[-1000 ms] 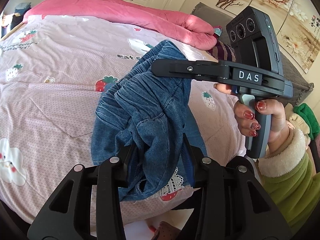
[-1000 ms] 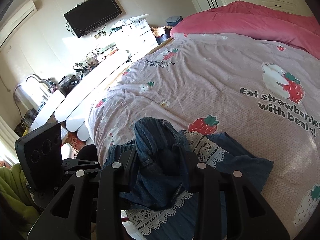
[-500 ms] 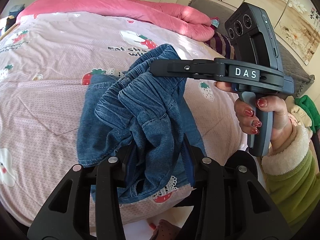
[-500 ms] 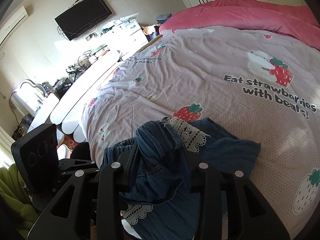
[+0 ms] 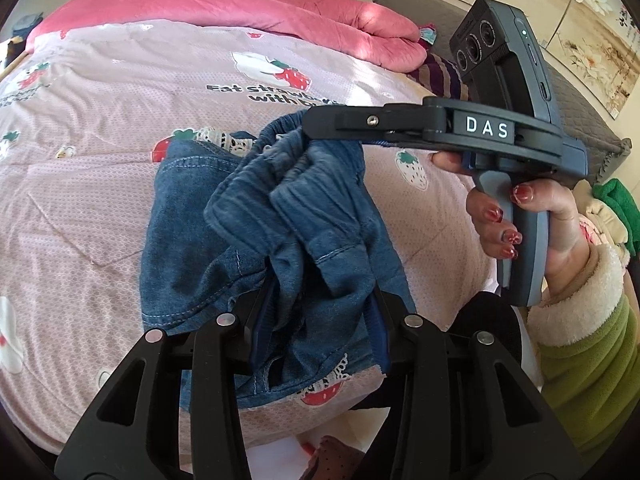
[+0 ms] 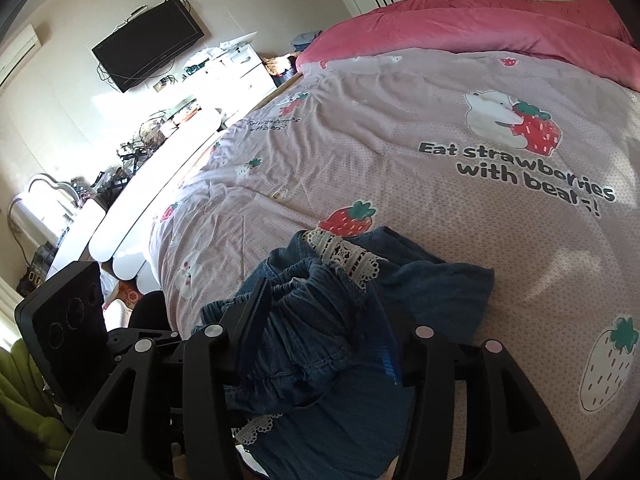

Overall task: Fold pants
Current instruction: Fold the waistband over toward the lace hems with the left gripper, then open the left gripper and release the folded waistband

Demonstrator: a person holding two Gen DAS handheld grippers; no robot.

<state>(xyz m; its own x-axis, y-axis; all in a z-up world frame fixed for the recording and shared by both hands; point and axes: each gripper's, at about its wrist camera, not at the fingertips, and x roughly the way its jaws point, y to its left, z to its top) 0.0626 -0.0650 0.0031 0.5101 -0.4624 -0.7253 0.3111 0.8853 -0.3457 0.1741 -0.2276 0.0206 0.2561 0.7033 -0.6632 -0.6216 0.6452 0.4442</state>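
Note:
Blue denim pants with white lace trim lie bunched near the front edge of the pink strawberry bedspread. My left gripper is shut on a gathered fold of the waistband. In the left wrist view my right gripper reaches in from the right, its fingers over the elastic waistband. In its own view the right gripper has its jaws opening. Ruched denim sits loosely between them, and the right blue pad shows bare.
A rolled pink quilt lies along the far side of the bed. A hand in a green sleeve holds the right gripper. A wall TV and a cluttered white desk stand left of the bed, with a grey headboard on the right.
Both grippers have sunk towards the bed with the pants, and more denim now rests flat on the bedspread. The right jaws have spread wider around the waistband.

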